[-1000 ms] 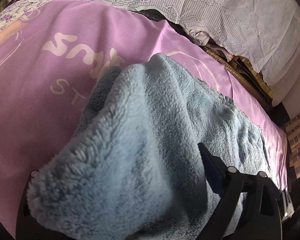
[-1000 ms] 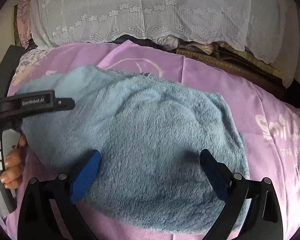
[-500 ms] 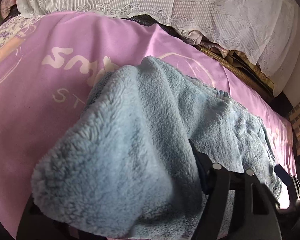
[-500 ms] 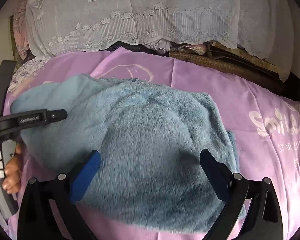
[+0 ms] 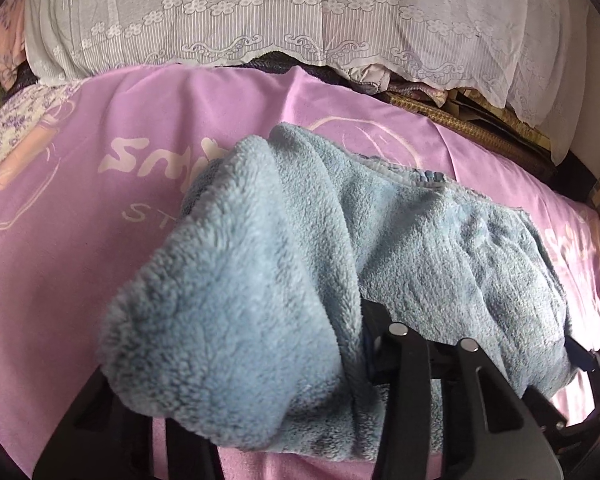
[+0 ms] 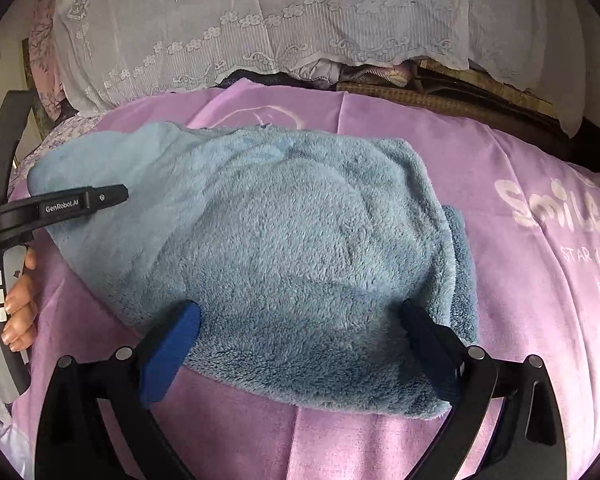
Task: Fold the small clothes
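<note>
The step in hand looks like a fold in progress: the left gripper (image 5: 340,360) has one end of a fluffy blue fleece garment (image 6: 300,248) lifted off the pink bedsheet (image 6: 520,168), seemingly to carry it over the part that lies flat. In the left wrist view the raised fleece drapes thickly over the gripper and hides its left finger entirely; only the right finger shows, pressed against the pile, so the fingers appear to pinch the cloth, though the pinch itself is covered. In the right wrist view that gripper's top, marked GenRobot.AI, juts in over the garment's left end, with the person's hand (image 6: 20,304) on its handle. To the right, the right gripper (image 6: 300,344) has its blue-padded fingers spread wide, one at each side of the garment's near edge, close above the fleece and gripping nothing. A darker lower layer peeks out along the garment's right side. The next move probably calls for laying the lifted end across squarely, edges matched, while the right fingers steady the flat part.
</note>
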Tool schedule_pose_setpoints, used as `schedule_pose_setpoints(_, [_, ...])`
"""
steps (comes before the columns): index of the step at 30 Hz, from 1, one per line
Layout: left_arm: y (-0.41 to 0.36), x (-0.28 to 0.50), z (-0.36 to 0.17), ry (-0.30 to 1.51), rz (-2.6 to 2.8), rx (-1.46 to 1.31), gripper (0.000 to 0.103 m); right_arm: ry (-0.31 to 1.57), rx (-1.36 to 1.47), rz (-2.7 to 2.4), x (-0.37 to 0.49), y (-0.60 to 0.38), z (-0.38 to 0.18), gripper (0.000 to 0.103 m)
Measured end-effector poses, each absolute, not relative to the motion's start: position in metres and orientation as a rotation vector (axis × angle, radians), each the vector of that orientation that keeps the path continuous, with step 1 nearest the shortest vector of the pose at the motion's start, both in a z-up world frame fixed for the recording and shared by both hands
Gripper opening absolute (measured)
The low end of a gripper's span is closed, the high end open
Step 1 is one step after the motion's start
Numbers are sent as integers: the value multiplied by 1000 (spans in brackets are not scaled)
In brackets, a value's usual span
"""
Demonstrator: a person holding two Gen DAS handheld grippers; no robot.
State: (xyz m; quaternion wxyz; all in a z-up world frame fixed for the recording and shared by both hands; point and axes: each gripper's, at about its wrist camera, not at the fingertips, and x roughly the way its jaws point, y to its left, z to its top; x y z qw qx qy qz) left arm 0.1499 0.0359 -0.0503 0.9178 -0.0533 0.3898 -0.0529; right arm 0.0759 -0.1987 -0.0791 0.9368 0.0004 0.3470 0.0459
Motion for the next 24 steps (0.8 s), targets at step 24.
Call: schedule_pose_setpoints(24, [44, 148, -39, 824, -161, -177, 37, 751, 246, 32, 94, -252, -95, 100])
